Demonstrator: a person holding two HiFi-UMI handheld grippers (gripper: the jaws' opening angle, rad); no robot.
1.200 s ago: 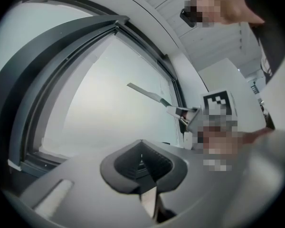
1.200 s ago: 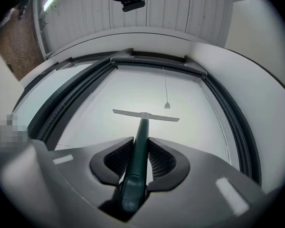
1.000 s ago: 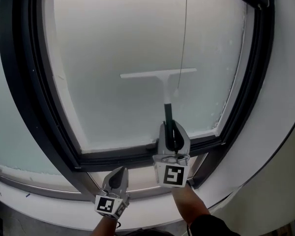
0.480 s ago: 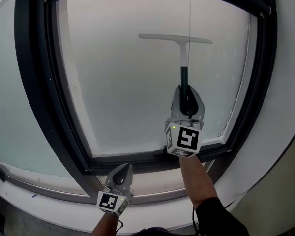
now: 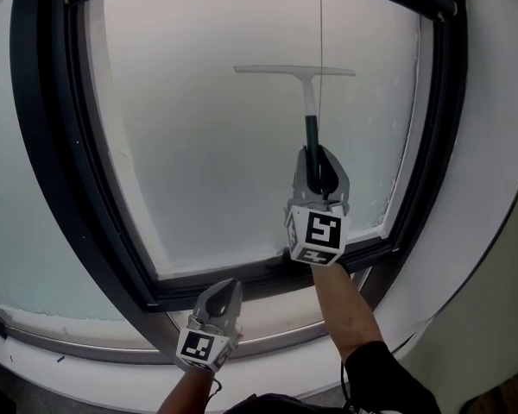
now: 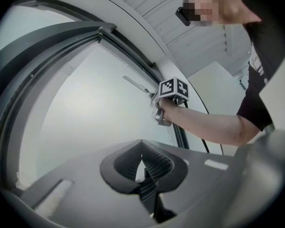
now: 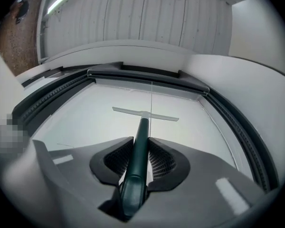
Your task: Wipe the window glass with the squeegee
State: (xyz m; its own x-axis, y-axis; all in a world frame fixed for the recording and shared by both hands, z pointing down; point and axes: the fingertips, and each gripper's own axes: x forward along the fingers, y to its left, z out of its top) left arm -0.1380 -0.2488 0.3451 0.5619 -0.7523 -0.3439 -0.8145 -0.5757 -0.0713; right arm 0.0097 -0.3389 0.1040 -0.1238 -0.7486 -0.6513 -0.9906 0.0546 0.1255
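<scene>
A pale, frosted window glass (image 5: 207, 145) is seen set in a dark frame (image 5: 53, 171), with a white wall (image 5: 501, 145) curving past its right side. Nearest, the left gripper (image 5: 223, 293) is held low in front of the frame's bottom rail; its jaws are brought together, and nothing is held between them; it is kept well apart from the tool. Above and to the right, a bare forearm (image 5: 341, 309) is stretched upward, and the right gripper (image 5: 319, 169) is raised before the lower right part of the glass; its jaws are clamped on the dark green handle of the squeegee (image 5: 311, 102), which runs up between them. Beyond the handle, a short white neck is joined to a pale blade; the blade is laid level across the upper right half of the pane, below the frame's top rail; whether it is pressed onto the glass cannot be told. Farthest, a thin cord (image 5: 320, 24) is hung from the top of the frame, and the blade is crossed by it just right of the neck.
</scene>
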